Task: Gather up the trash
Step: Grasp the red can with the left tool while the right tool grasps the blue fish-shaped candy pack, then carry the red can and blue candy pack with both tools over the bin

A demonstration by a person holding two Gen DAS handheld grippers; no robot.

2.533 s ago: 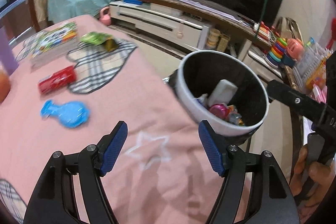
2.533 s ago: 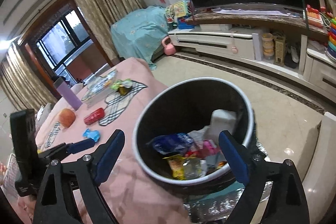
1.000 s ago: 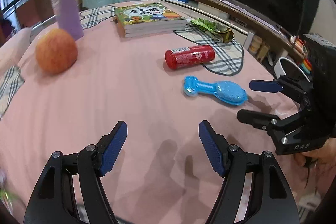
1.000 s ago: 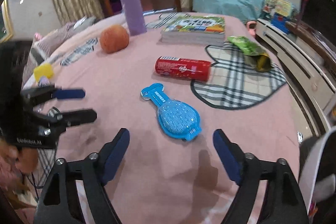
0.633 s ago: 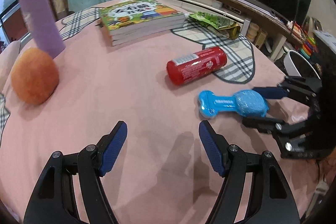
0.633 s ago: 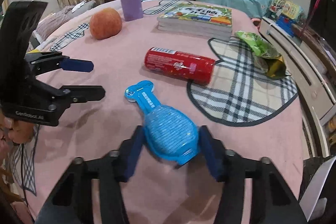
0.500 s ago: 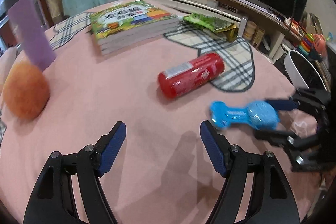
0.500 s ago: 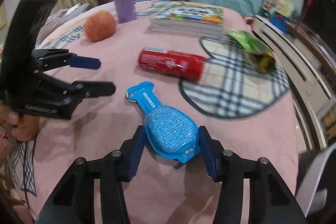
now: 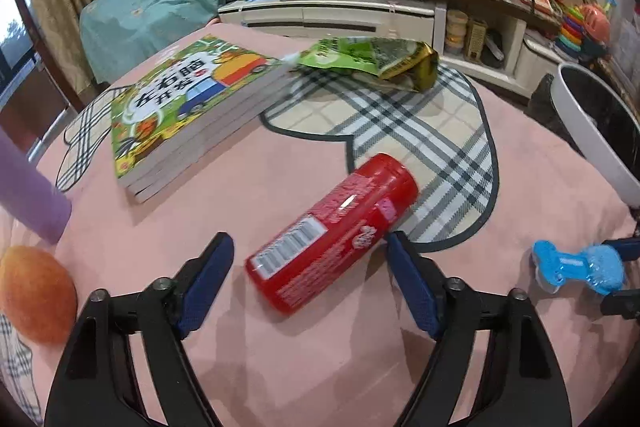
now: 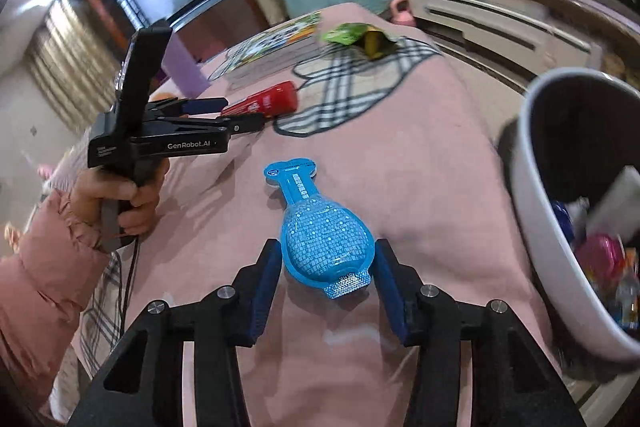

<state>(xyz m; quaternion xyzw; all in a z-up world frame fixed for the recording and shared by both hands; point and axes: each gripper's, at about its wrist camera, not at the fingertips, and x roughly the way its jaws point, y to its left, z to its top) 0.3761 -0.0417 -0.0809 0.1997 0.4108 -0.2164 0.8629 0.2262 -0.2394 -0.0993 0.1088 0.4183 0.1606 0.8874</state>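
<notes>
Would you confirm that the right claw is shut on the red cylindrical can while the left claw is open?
Not quite: the right wrist view shows the right claw shut on the blue bottle-shaped plastic package. The left claw is indeed open.

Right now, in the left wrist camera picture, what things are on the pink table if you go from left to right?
Orange fruit → purple cup → stack of books → red can → blue packet, held by the right hand-held gripper.
</notes>
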